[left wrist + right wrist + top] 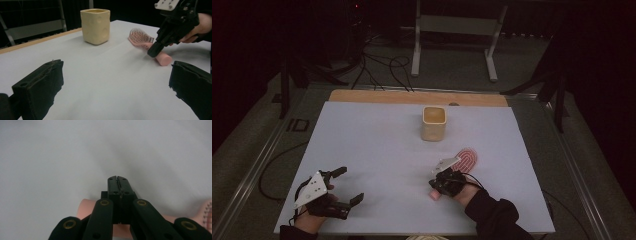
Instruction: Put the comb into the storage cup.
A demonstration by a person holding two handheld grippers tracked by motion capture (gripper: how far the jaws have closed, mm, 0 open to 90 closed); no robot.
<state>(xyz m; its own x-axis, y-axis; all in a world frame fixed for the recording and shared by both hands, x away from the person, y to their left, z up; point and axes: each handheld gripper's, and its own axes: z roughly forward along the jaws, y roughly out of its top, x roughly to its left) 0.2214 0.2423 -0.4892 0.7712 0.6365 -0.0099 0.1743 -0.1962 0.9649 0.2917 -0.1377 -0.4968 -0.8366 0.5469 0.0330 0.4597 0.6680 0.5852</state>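
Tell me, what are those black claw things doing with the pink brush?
A person holds a gripper in each hand at a white table. The right gripper, jaws shut together with nothing between them, is right over the handle of the pink hairbrush, which lies flat on the table. The left gripper waits open, off to the side. A yellow cup stands farther back.

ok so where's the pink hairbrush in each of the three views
High view: the pink hairbrush lies right of centre, its handle under the right gripper.
Left gripper view: upper right, handle end toward the camera, right gripper above it.
Right gripper view: bottom edge, handle passing under the shut jaws.
Shared landmark: the right gripper over the handle.
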